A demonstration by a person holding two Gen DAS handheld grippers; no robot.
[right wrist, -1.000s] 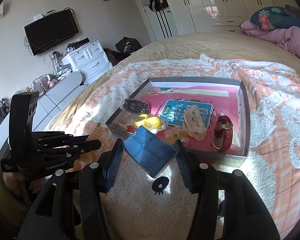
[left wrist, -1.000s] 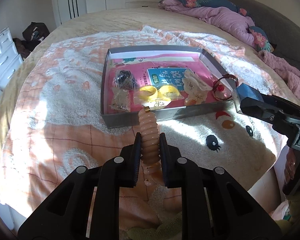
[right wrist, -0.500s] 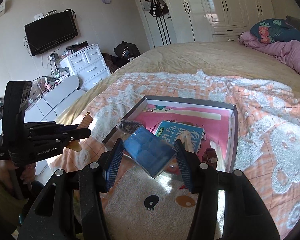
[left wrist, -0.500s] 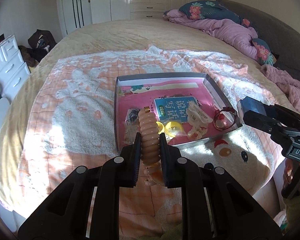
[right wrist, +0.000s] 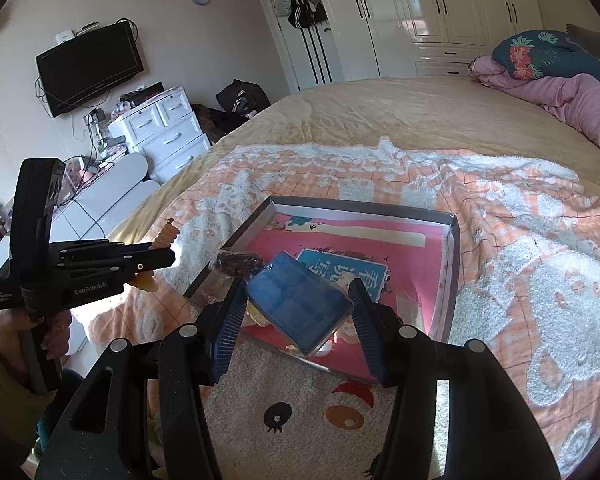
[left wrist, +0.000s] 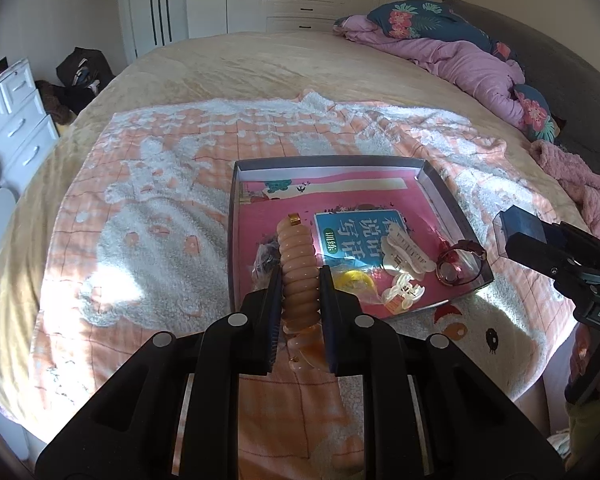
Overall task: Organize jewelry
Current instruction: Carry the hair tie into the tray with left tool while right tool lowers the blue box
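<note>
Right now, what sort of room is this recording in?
A bedroom, most likely: the work happens on a large bed with a rumpled purple duvet, and white wardrobes and a wall-mounted TV line the walls.

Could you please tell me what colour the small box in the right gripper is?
Blue box, clearest in the right wrist view.

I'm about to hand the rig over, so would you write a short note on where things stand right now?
Left gripper: shut on the peach spiral hair tie, held above the bed.
Right gripper: shut on the blue box, held tilted over the tray's near edge.
Tray on the blanket holds two white claw clips, a red watch, yellow pieces and a dark bagged item.
Done: both things picked up.
Left: place the hair tie and box; the tray items look unsorted.
</note>
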